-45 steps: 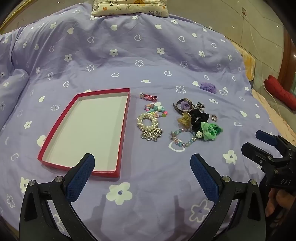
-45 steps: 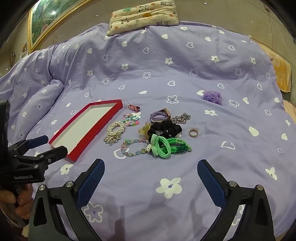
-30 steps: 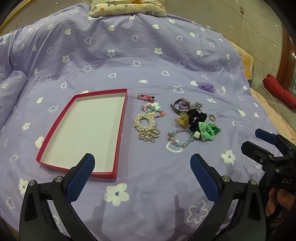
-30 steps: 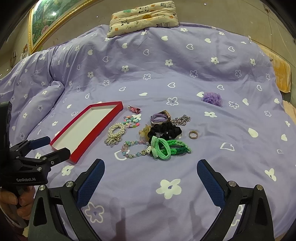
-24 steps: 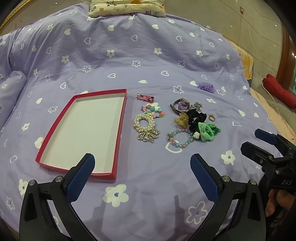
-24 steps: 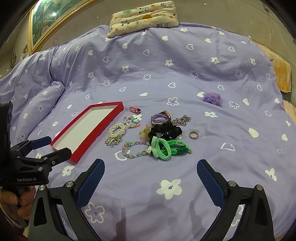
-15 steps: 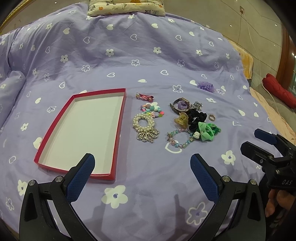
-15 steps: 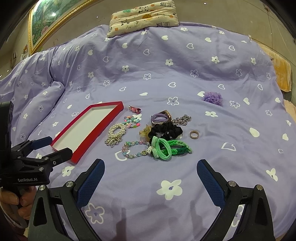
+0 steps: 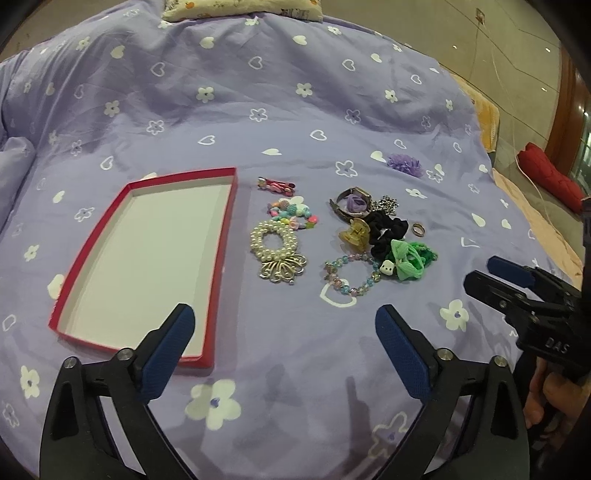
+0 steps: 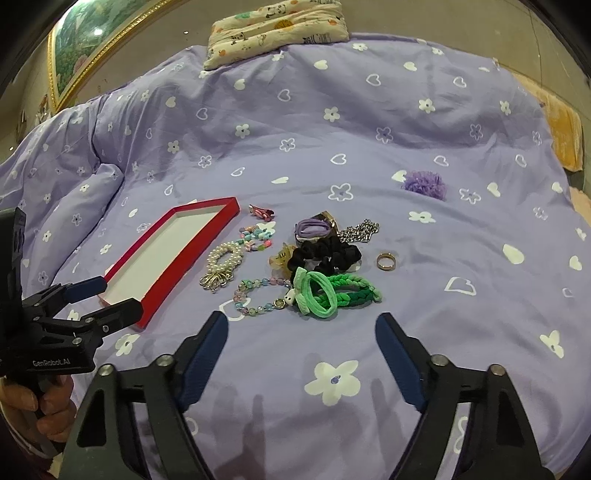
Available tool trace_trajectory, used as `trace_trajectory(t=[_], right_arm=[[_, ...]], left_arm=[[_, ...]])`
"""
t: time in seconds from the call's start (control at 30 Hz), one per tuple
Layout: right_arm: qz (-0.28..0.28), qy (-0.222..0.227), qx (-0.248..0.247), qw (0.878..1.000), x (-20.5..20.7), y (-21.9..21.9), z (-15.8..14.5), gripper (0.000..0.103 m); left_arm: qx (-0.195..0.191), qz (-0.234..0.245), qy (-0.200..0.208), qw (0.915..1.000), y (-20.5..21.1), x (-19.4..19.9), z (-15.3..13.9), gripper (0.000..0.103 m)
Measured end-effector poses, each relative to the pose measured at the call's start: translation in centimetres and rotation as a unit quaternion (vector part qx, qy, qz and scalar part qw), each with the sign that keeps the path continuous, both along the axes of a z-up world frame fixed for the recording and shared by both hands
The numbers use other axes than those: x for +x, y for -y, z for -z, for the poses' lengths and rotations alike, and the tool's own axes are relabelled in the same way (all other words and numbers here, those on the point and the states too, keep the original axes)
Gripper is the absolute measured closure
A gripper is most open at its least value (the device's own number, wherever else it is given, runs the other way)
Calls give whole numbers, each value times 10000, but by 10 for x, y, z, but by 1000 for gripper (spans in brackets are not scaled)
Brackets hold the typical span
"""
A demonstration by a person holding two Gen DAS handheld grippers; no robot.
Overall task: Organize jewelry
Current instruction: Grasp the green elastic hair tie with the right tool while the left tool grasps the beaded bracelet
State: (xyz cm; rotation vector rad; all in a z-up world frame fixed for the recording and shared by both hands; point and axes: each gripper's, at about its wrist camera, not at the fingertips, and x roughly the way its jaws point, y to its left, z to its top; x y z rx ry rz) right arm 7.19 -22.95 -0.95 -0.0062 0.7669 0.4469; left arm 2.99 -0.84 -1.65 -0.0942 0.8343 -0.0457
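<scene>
Two handheld grippers hang above a bed [image 9: 303,369] spread with a purple flower-and-heart duvet, their blue-padded fingers [image 9: 168,352] apart and grasping nothing. Both pairs of jaws are closing, the left gripper [image 9: 284,343] only slightly and the right gripper [image 10: 301,349] more markedly, with bare duvet between each pair. Just beyond the left gripper lies a shallow red box [image 9: 147,258] with a white, bare floor, its near corner by the left finger. To the right of the box, a small pile of jewelry and hair accessories rests on the cover: a pearl bracelet [image 9: 274,243] with a silver butterfly charm, a string of pastel beads [image 9: 291,214] above it, and a red hair clip [image 9: 277,185] farther back. Beside these sit a glass-bead bracelet [image 10: 258,297], green hair ties [image 10: 332,295], a black scrunchie [image 10: 325,254], an amber claw clip [image 9: 355,234], a lilac hair band [image 10: 313,228] lying on what looks like a watch, a silver chain [image 10: 358,232] and a gold ring [image 10: 386,261] lying a little apart. A purple fabric flower [image 10: 424,184] lies well away from the pile, toward the far right. A patterned pillow [image 10: 277,26] rests at the head of the bed, a gilt-framed painting [image 10: 81,48] hangs on the wall to the left, and a red cushion [image 9: 550,175] lies on the floor. A person's hand [image 10: 33,406] grips each tool's handle.
</scene>
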Motion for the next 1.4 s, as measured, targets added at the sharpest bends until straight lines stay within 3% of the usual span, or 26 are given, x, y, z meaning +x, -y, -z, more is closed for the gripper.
trace_trajectory(t=[0.17,0.4,0.6,0.77,1.0,1.07,1.13,1.4], right_arm=[[28,-166,130,9998,21,5,8,47],[8,-464,131,9988,54,5,26,70],[-106,-666,109,9977,69,1,40,72],[-196,-844,62,9962,77,-3,51,75],[-231,-913,30,9956,82,-5,59,87],[-219,-930,26,9954,82,-4,60,90],[-205,-926,12,9955,83,-4,61,97],[-243,-715,68,9971,76,-5,49,99]], left_arm=[[-272,207,-138,9993,5,22,8,20],[-72,512,-313,9982,19,62,27,30],[-97,693,-512,9962,27,83,44,38],[-232,809,-721,9938,31,97,58,56],[42,1141,-826,9900,48,104,68,72],[29,1248,-795,9890,51,103,68,91],[8,1292,-776,9886,52,102,67,92],[-124,1259,-527,9906,44,85,50,93]])
